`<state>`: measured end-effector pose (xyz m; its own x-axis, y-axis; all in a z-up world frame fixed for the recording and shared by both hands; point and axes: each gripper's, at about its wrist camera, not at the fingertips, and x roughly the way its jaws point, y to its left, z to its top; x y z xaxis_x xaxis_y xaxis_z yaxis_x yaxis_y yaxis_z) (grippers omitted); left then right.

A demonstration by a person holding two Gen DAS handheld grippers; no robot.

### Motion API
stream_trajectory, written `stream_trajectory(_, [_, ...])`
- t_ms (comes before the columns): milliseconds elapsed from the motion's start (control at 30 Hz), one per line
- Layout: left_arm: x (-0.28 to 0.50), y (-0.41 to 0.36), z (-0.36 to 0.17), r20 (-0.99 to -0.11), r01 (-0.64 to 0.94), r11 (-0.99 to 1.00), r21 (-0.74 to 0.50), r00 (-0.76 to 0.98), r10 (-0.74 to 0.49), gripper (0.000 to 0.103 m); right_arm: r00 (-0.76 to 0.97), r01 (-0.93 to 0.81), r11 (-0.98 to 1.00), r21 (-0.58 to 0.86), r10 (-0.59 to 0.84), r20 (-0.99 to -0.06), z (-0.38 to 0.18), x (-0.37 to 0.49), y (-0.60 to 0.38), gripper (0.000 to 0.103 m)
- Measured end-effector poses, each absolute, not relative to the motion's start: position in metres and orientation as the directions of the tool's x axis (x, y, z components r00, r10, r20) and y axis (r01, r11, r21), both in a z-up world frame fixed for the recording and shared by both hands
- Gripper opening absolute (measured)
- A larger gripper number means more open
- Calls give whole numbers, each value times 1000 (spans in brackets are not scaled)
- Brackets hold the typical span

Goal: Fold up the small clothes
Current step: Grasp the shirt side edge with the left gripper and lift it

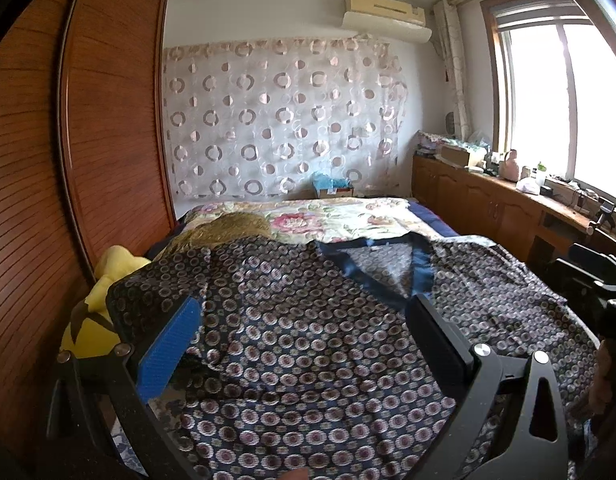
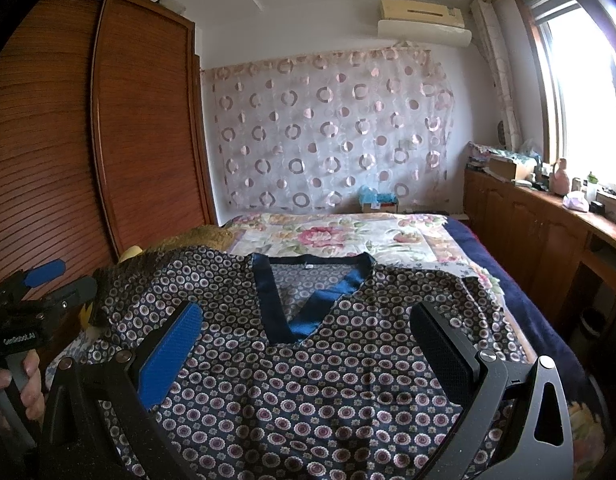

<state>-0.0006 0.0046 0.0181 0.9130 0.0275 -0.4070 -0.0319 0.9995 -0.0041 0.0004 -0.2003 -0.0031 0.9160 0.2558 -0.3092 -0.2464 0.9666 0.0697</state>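
A dark navy top (image 1: 308, 340) with a small round flower print lies spread flat on the bed, its blue V-neck collar (image 2: 308, 300) pointing at me. My left gripper (image 1: 304, 308) hovers open over the garment's left half, nothing between its fingers. My right gripper (image 2: 304, 316) is open too, above the chest just below the collar. In the right wrist view the left gripper (image 2: 56, 280) shows at the left edge, held by a hand (image 2: 28, 384), near the top's left sleeve.
The bed carries a floral quilt (image 2: 327, 240) and a navy blanket (image 2: 507, 280) behind the top. A yellow plush toy (image 1: 96, 304) lies at the left beside a wooden wardrobe (image 1: 88, 140). Wooden cabinets (image 2: 547, 232) with clutter run under the window on the right.
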Motion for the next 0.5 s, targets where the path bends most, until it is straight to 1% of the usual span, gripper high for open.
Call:
stream_trajectory(100, [0, 18, 16, -426, -31, 999, -11, 905, 24, 103, 909, -255, 964, 70, 264, -321, -4, 4, -198, 103])
stream_trajectory(500, [10, 62, -19, -494, -40, 999, -24, 869, 23, 103, 893, -278, 959, 55, 279, -352, -6, 13, -189, 103])
